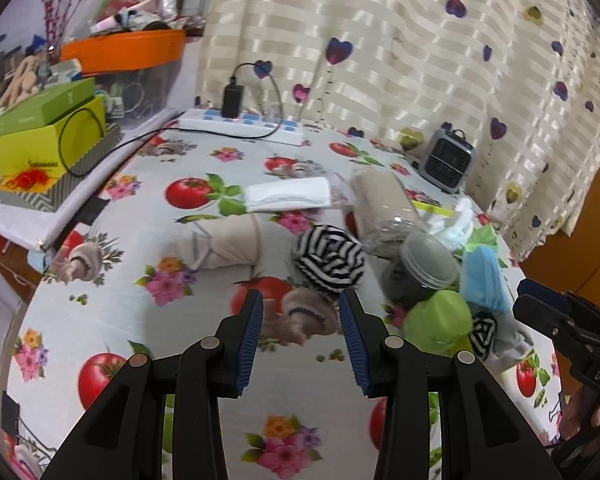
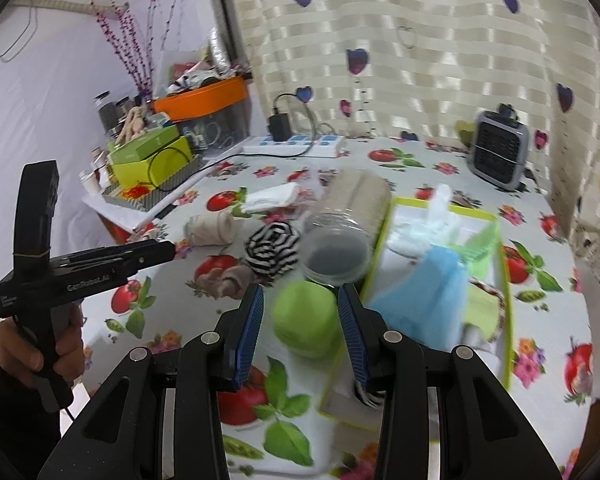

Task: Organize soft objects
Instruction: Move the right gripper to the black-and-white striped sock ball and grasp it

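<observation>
- Several soft items, among them a blue cloth point(image 2: 420, 300), are already lying in the yellow-rimmed tray point(image 2: 504, 280) at right of the right wrist view.
- The striped roll point(image 1: 328, 258), beige roll point(image 1: 224, 246) and white cloth point(image 1: 288, 196) are still sitting mid-frame on the tablecloth point(image 1: 112, 320).
- The left gripper point(image 1: 302, 334) is gaping, empty.
- The right gripper point(image 2: 300, 334) is bracketing a green ball point(image 2: 306, 320), jaws wide; contact unclear.

1. The right gripper point(image 2: 300, 300) holds its blue-padded jaws apart around a round lime-green soft cloth ball point(image 2: 306, 326); whether the pads touch it cannot be told
2. Just beyond lies a clear plastic jar point(image 2: 340, 236) on its side, a black-and-white striped cloth roll point(image 2: 272, 250) to its left
3. A yellow-green rimmed shallow box point(image 2: 504, 276) on the right holds a folded light blue cloth point(image 2: 420, 300)
4. At far left, a hand point(image 2: 32, 344) grips the left gripper point(image 2: 168, 250)
</observation>
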Available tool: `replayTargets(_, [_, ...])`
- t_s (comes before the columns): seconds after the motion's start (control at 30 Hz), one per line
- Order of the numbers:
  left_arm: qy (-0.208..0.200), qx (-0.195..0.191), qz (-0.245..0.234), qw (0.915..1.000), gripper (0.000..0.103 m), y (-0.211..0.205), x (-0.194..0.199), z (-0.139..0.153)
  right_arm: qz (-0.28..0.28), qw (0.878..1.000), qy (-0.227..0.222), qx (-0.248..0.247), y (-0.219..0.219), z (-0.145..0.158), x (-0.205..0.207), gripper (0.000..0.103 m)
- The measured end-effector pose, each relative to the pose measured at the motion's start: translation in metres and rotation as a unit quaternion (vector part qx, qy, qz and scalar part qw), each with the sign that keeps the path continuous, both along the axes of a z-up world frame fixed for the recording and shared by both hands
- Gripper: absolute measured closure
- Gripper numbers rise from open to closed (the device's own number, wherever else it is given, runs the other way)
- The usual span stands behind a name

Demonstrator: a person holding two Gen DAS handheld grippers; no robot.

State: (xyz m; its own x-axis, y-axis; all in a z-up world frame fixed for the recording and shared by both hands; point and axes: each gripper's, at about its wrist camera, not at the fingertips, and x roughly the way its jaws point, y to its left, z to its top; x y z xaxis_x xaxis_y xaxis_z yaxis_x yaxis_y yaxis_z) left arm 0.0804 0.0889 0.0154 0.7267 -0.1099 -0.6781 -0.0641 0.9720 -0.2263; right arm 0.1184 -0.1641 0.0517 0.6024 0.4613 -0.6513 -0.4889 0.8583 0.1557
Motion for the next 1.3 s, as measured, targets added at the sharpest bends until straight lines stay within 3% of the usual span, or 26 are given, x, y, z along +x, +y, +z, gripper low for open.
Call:
replayTargets(0.37, [0.021, -0.01, 0.031, 0.9993, 0.064, 0.034, 0.008, -0.019, 0.066, 0.998, 0.005, -0.017, 0.062, -0.009, 0.019, 0.061])
replayTargets(0.67, [0.032, -0.024, 0.056, 0.9976, 0.064, 0.064, 0.019, -0.033, 0.075, 0.996, 0.014, -0.038, 0.099, -0.024, 0.044, 0.061])
replayTargets(1.2, [0.037, -0.042, 0.057, 0.9968, 0.064, 0.085, 0.068, -0.046, 0.051, 0.984, 0.075, -0.155, 0.16, -0.077, 0.097, 0.06])
replayTargets(1.3, [0.032, -0.043, 0.055, 0.997, 0.064, 0.087, 0.075, -0.046, 0.047, 0.98, 0.067, -0.179, 0.166, -0.079, 0.098, 0.06])
